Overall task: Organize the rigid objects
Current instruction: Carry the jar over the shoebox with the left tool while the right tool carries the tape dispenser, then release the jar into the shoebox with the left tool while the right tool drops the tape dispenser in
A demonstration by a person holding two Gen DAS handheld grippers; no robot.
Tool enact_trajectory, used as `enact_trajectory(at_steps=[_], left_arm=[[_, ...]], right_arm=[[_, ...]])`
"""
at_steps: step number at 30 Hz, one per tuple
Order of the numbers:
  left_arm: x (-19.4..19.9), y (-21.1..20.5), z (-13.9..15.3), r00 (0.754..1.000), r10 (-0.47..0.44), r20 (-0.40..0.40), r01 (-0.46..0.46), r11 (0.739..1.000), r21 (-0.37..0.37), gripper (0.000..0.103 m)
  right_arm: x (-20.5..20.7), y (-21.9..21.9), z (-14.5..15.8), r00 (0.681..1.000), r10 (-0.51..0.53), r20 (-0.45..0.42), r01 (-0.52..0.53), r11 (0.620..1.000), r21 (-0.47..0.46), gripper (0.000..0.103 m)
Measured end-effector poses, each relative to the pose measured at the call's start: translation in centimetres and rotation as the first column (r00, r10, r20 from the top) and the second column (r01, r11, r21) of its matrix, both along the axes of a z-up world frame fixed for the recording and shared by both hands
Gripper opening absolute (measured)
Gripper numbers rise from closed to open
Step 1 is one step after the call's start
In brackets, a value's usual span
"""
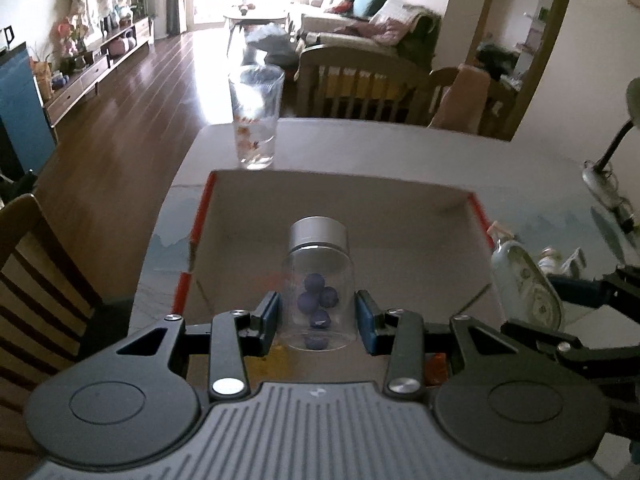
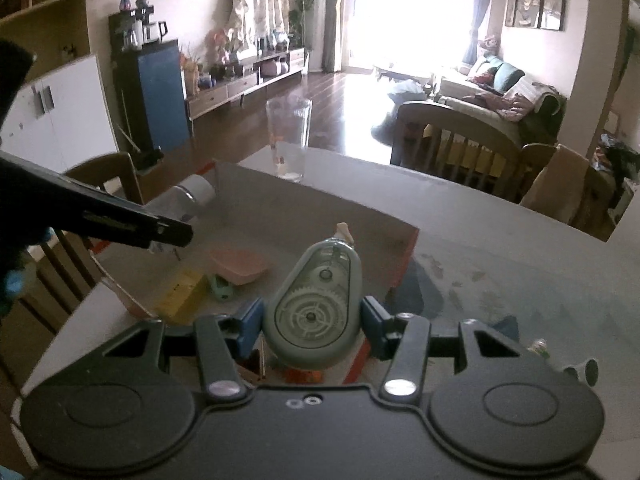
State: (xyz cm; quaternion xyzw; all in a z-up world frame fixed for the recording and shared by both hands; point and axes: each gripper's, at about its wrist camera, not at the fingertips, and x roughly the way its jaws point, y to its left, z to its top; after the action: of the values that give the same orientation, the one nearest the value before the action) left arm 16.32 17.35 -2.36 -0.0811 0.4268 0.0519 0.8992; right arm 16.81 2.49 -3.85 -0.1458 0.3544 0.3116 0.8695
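Holding clear jar (image 1: 318,300) in left gripper (image 1: 318,316) jaws, correction tape (image 2: 314,312) in right gripper (image 2: 314,324) jaws, over cardboard box (image 1: 400,208)

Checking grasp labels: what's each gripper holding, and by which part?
Left gripper: clear jar, by its lower body. Right gripper: correction tape dispenser, by its wide rounded end.

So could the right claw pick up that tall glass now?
Probably not. The right claw is already full, clamped around the correction tape dispenser, and the tall glass stands past the cardboard box's far wall. It would have to put the dispenser down first.
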Motion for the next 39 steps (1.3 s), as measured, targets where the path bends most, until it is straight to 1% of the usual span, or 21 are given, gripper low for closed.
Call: enact_trajectory(at_steps=[6,11,14,22,25,33,37,39], left_arm=[[1.2,1.1,-2.4,0.998,-0.01,-0.063,0.012,0.999,0.031,0.04],[2.2,1.5,-4.3,0.993,-0.02,-0.112,0.027,0.998,0.057,0.04],[2.6,1.6,-4.8,0.991,-0.017,-0.133,0.026,0.998,0.06,0.04],[3.2,1.5,-5.7,0.986,-0.029,-0.165,0.039,0.998,0.057,0.04],[3.3,1.4,-6.0,0.984,-0.03,-0.176,0.04,0.998,0.053,0.04],[3.2,1.3,-7.0,0.979,-0.027,-0.204,0.037,0.998,0.043,0.04],[3.0,1.2,-7.2,0.978,-0.021,-0.207,0.029,0.999,0.034,0.04],[2.8,1.3,-7.1,0.979,-0.015,-0.204,0.02,1.0,0.021,0.04]], right_arm=[[2.2,3.0,-2.6,0.999,0.006,-0.039,-0.008,0.999,-0.044,0.052],[3.8,4.8,-4.1,0.996,0.0,-0.091,-0.007,0.997,-0.074,0.052],[4.1,5.7,-4.8,0.993,-0.003,-0.119,-0.006,0.997,-0.078,0.052],[4.3,6.8,-6.6,0.986,-0.002,-0.167,-0.02,0.991,-0.13,0.052],[4.5,6.8,-6.8,0.98,-0.012,-0.198,-0.015,0.991,-0.132,0.052],[4.1,6.7,-7.1,0.975,-0.014,-0.22,-0.019,0.989,-0.144,0.053],[3.8,6.5,-6.9,0.977,-0.016,-0.212,-0.014,0.99,-0.14,0.053],[3.5,6.4,-6.7,0.979,-0.018,-0.204,-0.009,0.991,-0.132,0.056]])
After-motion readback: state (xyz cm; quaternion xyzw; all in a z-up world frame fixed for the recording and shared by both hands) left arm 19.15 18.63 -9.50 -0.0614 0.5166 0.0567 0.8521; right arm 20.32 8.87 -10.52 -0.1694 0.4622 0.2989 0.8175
